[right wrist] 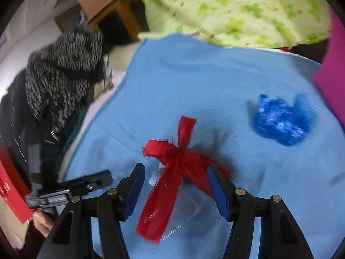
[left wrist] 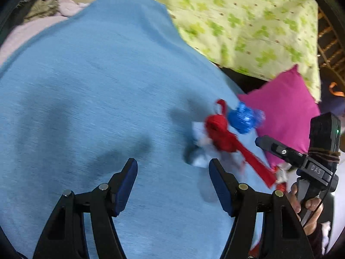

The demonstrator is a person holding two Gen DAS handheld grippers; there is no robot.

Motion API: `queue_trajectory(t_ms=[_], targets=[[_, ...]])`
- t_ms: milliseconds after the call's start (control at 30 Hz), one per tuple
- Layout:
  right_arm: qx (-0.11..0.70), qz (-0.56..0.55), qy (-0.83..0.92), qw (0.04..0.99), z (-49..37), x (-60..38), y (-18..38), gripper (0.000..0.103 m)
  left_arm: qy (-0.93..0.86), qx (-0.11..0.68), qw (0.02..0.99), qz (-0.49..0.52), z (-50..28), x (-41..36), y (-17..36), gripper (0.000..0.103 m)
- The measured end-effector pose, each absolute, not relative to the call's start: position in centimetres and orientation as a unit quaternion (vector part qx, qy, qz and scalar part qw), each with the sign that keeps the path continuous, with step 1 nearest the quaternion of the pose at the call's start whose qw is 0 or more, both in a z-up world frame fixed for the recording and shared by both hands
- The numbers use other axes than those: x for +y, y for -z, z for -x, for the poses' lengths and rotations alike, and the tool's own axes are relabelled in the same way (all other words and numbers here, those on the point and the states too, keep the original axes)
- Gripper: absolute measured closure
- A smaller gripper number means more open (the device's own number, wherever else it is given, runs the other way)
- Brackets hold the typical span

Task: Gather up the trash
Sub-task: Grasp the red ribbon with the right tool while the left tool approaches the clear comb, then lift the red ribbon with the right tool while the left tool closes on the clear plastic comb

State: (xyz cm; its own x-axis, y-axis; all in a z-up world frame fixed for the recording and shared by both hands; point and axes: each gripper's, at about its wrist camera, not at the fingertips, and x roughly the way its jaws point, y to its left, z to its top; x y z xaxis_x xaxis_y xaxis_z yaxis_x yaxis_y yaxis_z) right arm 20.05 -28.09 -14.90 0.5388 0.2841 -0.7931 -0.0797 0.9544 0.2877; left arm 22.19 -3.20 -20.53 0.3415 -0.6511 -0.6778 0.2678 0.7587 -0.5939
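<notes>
Black, the left gripper (left wrist: 173,168) hovers with jaws spread and empty over the blue cloth (left wrist: 97,86). Further right, the right gripper (right wrist: 175,174), jaws parted, straddles the red ribbon (right wrist: 172,168) and clear wrapper (right wrist: 185,207), seemingly ready to pinch; a crumpled blue wrapper (right wrist: 280,123) lies beyond.

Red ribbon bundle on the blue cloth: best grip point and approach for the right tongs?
Grip the red ribbon bundle at its bunched knot, the thickest part, coming from the near side where the open right tongs already straddle it. The flat tail offers little to pinch.
</notes>
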Motion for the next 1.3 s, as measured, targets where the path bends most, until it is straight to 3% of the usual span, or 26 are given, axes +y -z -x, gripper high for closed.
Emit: queue_trajectory(t_ms=[167,433,867,1067,1167,1233,1300], targets=[[0.507,-0.076,-0.103,0.852,-22.7,-27.7,18.1,0.041,0.279,0.498,0.798,0.193,-22.7,-3.3,21.1,0.034],[0.523,-0.067,-0.081,0.846,-24.3,-27.6,19.7,0.064,0.282,0.504,0.796,0.179,-22.8,-4.0,21.2,0.034],[0.523,-0.125,0.053,0.841,-20.0,-35.5,19.0,0.065,0.317,0.492,0.798,0.147,-21.6,-5.8,20.4,0.034],[0.494,-0.176,0.051,0.85,-15.0,-36.3,18.1,0.064,0.384,0.441,0.804,0.109,-19.2,-8.4,18.0,0.034],[0.442,-0.208,0.023,0.872,-12.5,-37.0,17.3,0.059,0.408,0.422,0.804,0.096,-18.0,-9.4,17.3,0.033],[0.416,-0.224,0.019,0.881,-11.1,-37.6,16.6,0.022,0.423,0.419,0.799,0.087,-17.3,-10.2,17.2,0.032],[0.393,-0.229,0.017,0.89,-11.0,-37.9,15.9,0.021,0.433,0.416,0.796,0.079,-16.7,-10.8,17.1,0.032]])
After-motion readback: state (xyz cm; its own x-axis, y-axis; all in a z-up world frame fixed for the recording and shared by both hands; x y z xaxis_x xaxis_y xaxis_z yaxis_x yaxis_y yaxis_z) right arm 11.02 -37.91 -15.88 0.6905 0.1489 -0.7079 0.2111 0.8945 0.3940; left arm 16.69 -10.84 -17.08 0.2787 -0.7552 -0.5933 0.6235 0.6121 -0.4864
